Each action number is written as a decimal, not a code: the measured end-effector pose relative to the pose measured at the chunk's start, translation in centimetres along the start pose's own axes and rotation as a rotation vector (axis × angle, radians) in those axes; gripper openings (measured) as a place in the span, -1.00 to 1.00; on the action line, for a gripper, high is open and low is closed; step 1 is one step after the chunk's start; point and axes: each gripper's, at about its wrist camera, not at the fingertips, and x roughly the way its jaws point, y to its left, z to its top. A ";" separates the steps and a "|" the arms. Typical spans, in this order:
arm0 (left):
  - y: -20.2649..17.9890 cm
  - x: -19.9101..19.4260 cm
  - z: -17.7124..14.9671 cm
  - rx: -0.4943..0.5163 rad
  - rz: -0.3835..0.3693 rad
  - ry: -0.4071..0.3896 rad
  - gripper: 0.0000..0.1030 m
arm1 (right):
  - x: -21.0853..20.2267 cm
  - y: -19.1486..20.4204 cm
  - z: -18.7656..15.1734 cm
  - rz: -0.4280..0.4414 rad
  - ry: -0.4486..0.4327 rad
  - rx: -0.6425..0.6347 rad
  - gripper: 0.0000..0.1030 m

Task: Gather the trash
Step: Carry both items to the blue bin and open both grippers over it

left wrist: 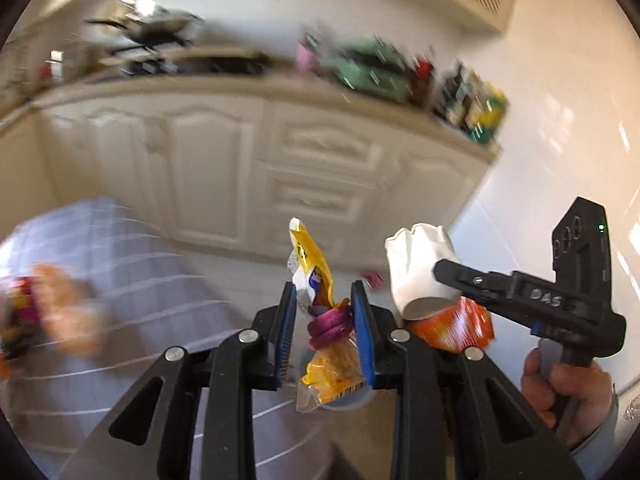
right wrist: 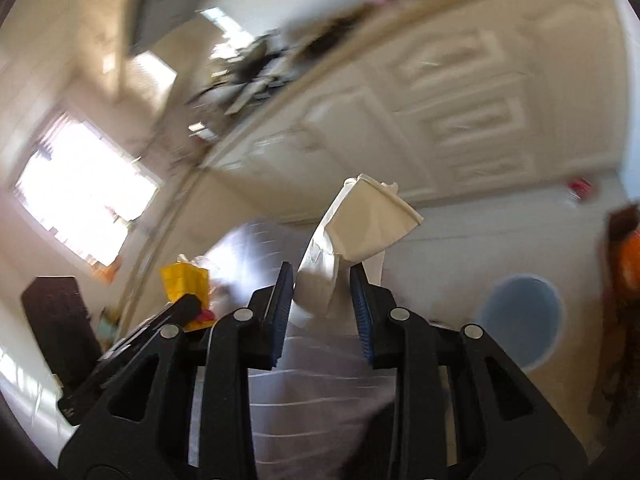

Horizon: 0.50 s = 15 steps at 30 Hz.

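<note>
Fingers of the left gripper clamp a yellow wrapper; right gripper pinches a crushed paper cup. Disposal remains; the blue round bin, probably the target, sits right of the right fingers.

Bright daylight from a blown-out window; heavy motion blur, fisheye-warped edges.

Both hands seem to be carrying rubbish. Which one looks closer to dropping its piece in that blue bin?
Probably the left. Its yellow wrapper hangs right over the blue bin. The right gripper holds the white paper cup, with the bin off to its side.
</note>
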 end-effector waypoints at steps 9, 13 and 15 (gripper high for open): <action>-5.9 18.4 -3.8 0.063 -0.049 0.350 -0.48 | 5.5 -14.9 -1.2 -0.135 0.129 0.254 -0.44; -5.8 23.9 -5.5 0.041 -0.044 0.472 -0.46 | 7.8 -18.4 -2.0 -0.157 0.175 0.333 -0.43; -5.8 26.1 -6.2 0.018 -0.044 0.523 -0.41 | 9.0 -19.5 -2.0 -0.167 0.194 0.363 -0.39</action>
